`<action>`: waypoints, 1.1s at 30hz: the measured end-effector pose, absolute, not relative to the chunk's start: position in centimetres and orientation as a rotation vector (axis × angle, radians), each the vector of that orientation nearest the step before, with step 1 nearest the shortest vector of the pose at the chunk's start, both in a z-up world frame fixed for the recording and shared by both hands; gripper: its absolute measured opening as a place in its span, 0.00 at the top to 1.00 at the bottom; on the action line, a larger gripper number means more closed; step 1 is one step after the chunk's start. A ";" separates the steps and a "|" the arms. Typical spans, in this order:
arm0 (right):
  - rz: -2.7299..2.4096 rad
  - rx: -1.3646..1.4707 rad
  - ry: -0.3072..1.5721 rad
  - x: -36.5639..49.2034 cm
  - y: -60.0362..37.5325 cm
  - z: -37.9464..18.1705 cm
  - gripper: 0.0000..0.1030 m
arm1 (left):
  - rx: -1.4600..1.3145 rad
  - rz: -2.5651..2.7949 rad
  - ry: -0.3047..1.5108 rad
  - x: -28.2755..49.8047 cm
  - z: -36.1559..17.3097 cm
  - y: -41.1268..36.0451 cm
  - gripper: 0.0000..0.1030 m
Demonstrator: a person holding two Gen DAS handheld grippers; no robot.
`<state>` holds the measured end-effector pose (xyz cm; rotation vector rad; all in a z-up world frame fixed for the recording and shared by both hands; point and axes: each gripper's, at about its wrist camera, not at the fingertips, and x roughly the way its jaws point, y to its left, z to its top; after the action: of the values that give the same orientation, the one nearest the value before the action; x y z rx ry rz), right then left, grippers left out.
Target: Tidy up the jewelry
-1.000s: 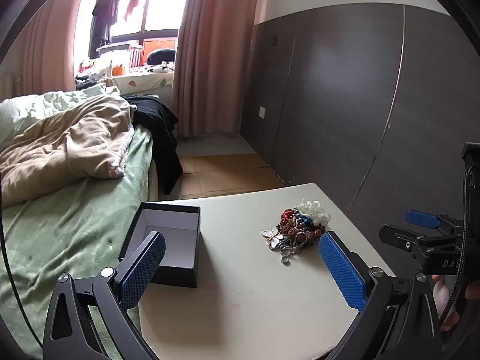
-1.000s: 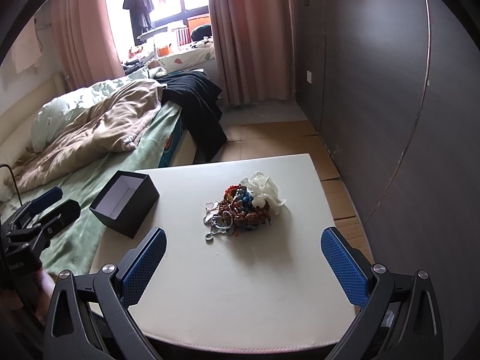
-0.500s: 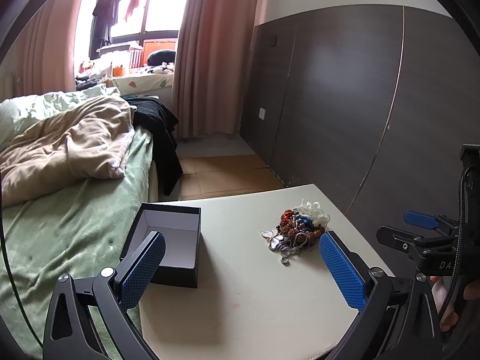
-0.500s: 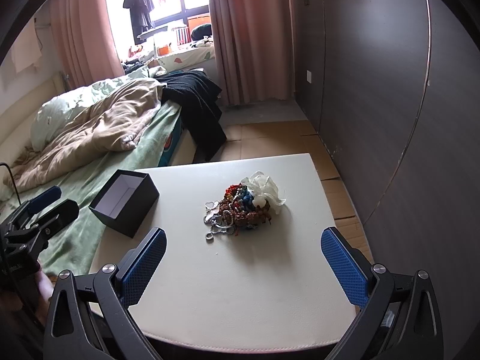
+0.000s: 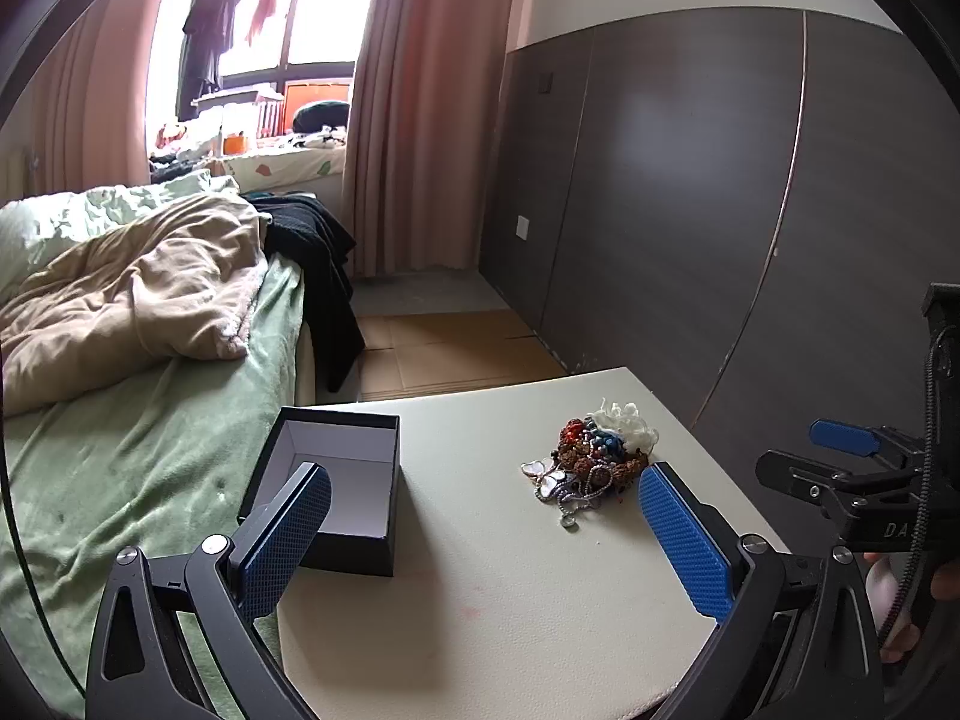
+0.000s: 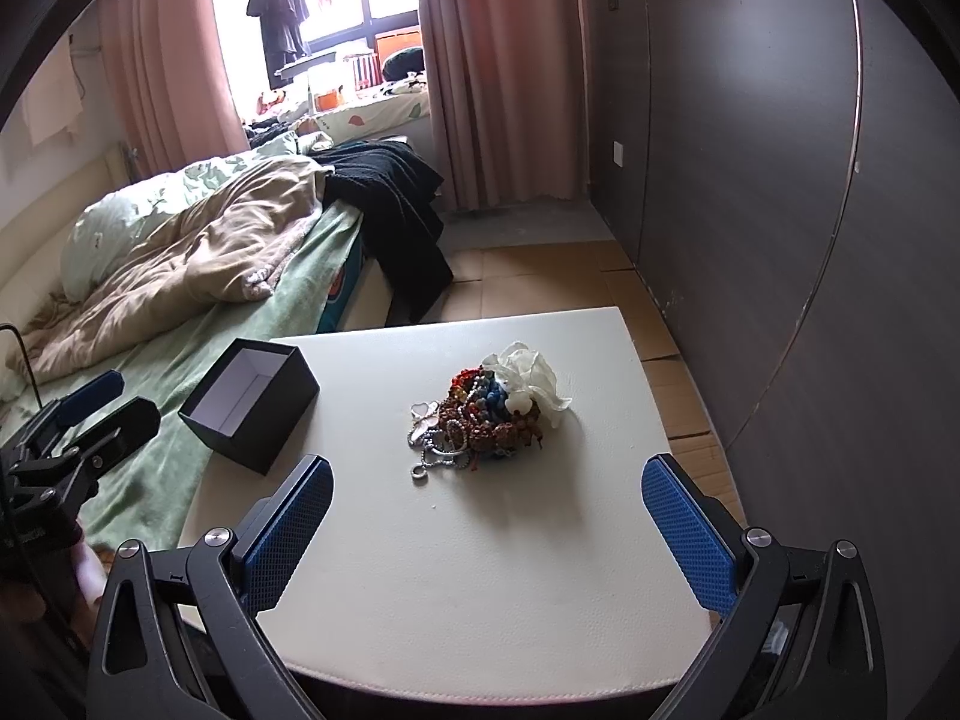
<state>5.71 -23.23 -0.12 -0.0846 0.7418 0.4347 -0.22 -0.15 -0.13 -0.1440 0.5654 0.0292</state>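
the left gripper (image 5: 483,531) hangs above the near part of the table with its blue-padded jaws spread wide and nothing between them. in its own view one pad overlaps the near left corner of the box, the other sits just below the right edge of the jewelry pile, but neither touches anything. the right gripper (image 6: 486,531) is likewise wide open and empty, held over the near edge of the table, with the pile ahead in the gap between its pads. each gripper shows at the edge of the other's view: the right one at the far right of the left view, the left one at the far left of the right view, low beside the bed.

the table (image 6: 480,588) is pale cream with a soft-looking top. the jewelry pile (image 6: 483,417) lies near its middle, a tangled heap of brown, red and blue beads, silver chain with a ring at its near end, a white heart-shaped piece on the left, and a crumpled white fabric bit (image 6: 531,384) touching the far right of the heap. the box (image 6: 252,405) is black with a pale lining, open, and stands well apart from the pile at the table's left edge, next to the bed.

the bed (image 5: 138,456) has a green sheet, a tan quilt (image 5: 132,306) bunched on it and dark clothes (image 5: 318,264) draped over the corner. dark wall panels run along the right.
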 end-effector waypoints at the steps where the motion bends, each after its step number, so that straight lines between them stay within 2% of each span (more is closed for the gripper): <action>1: 0.433 -0.085 0.742 5.7 -23.2 -0.2 0.00 | -0.144 0.027 0.567 -0.1 -0.2 -0.2 0.00; 21: 0.384 0.024 0.797 8.6 -24.1 -0.8 0.00 | -0.222 0.004 0.634 3.4 -1.6 0.6 0.01; 26: 0.350 0.103 0.844 10.5 -25.5 -1.5 0.00 | -0.222 -0.021 0.687 5.3 -3.0 0.0 0.09; 31: 0.340 0.170 0.890 12.1 -26.5 -2.4 0.01 | -0.201 -0.057 0.748 7.0 -4.6 -1.2 0.25; 33: 0.327 0.191 0.902 12.5 -26.9 -2.7 0.02 | -0.191 -0.076 0.773 7.6 -5.2 -1.8 0.28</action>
<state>12.52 -26.89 -2.70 0.1909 0.9017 0.3270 7.64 -1.81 -5.24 -0.1906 0.7731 -0.0760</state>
